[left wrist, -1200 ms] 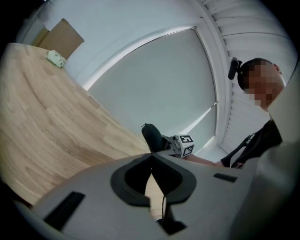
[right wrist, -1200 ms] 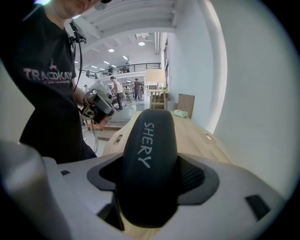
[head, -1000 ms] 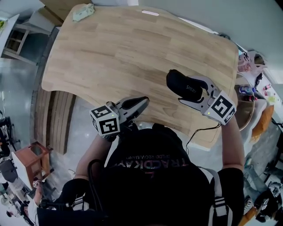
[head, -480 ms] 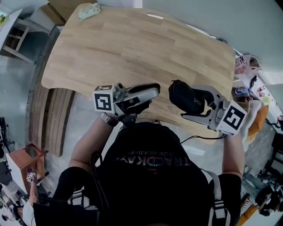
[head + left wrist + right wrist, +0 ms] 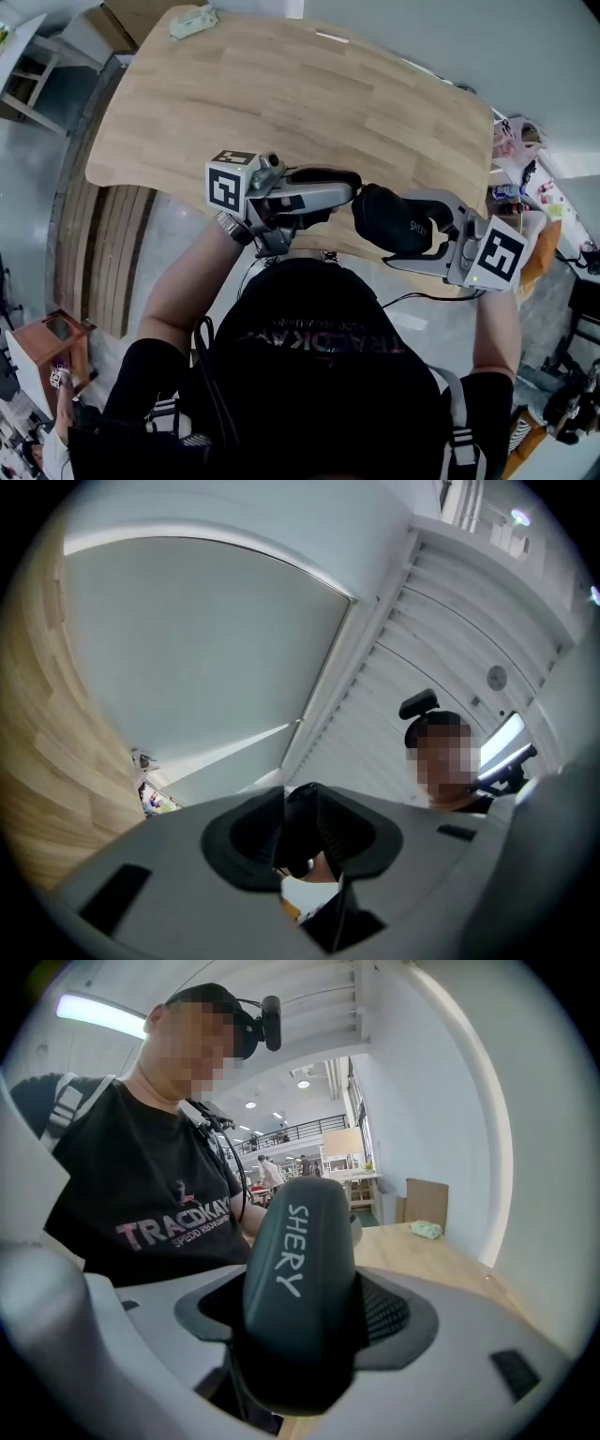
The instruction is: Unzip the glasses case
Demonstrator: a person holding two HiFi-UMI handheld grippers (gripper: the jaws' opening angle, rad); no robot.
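Pinching the stiff, slick glasses case [image 5: 392,221] mid-body: right claw [image 5: 305,1312]; left claw [image 5: 300,810], freshly parted, seemingly empty, should take its zipper.

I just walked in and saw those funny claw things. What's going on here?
A person holds a gripper in each hand over a wooden table. The right gripper is shut on a dark glasses case, held up off the table. The left gripper, whose jaws have just been opening a little, points at the case's end; something dark, probably that end, shows in their gap.
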